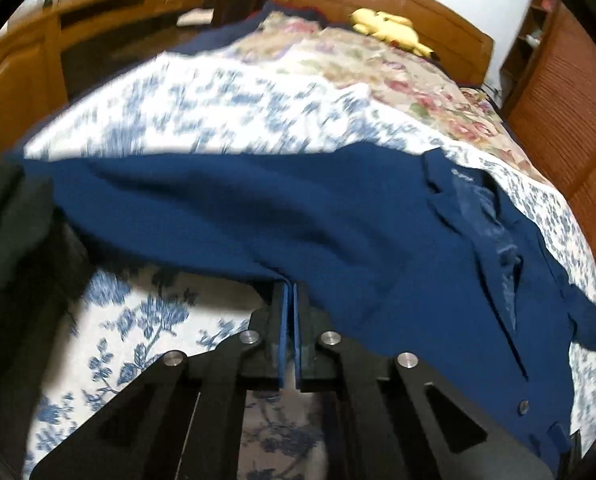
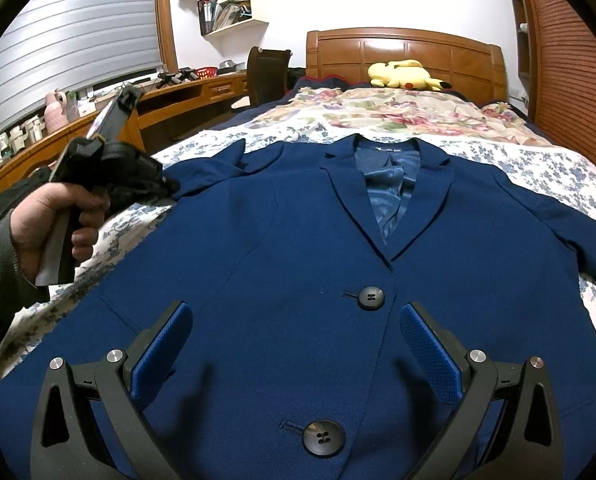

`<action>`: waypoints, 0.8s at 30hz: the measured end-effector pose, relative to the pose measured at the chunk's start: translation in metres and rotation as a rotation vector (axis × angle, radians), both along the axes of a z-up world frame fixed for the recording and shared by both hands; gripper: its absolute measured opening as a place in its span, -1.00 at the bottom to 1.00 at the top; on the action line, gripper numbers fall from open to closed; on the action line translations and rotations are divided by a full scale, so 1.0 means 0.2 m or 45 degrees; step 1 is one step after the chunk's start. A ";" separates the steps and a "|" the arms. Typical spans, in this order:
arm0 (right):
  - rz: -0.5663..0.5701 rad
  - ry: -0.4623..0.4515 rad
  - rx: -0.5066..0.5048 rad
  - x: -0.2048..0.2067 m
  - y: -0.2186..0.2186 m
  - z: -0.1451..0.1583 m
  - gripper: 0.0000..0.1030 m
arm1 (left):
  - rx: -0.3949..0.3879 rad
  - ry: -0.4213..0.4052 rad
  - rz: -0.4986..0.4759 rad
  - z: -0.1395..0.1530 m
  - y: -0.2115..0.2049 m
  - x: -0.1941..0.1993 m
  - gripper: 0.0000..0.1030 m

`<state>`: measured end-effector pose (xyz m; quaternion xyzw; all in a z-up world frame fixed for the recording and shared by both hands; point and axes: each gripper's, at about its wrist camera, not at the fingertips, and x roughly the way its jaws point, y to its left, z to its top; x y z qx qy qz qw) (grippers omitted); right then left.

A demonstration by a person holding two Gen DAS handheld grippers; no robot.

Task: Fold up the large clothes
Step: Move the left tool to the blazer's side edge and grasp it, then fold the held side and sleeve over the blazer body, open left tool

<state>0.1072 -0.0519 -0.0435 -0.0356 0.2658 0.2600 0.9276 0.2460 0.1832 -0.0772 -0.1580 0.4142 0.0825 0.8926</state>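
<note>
A dark blue jacket (image 2: 258, 240) lies front up on the bed, buttoned, with its collar (image 2: 381, 152) toward the headboard. In the left wrist view my left gripper (image 1: 291, 288) is shut on the edge of the jacket's sleeve (image 1: 238, 208), and the cloth hangs lifted off the sheet. The right wrist view shows that same left gripper (image 2: 168, 186) in a person's hand (image 2: 58, 220) at the jacket's left sleeve (image 2: 218, 164). My right gripper (image 2: 296, 312) stands open over the jacket's lower front, between its two black buttons (image 2: 371, 297), with nothing between its pads.
The bed carries a blue-and-white floral sheet (image 2: 557, 172) and a flowered quilt (image 2: 397, 116). A yellow plush toy (image 2: 403, 74) lies by the wooden headboard (image 2: 401, 46). A wooden desk (image 2: 178, 96) and a dark chair (image 2: 266, 74) stand to the left, louvred wooden doors (image 2: 565, 60) to the right.
</note>
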 end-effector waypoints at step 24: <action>-0.010 -0.013 0.067 -0.04 -0.09 0.03 1.00 | 0.164 -0.049 -0.216 0.23 -0.30 -0.25 0.00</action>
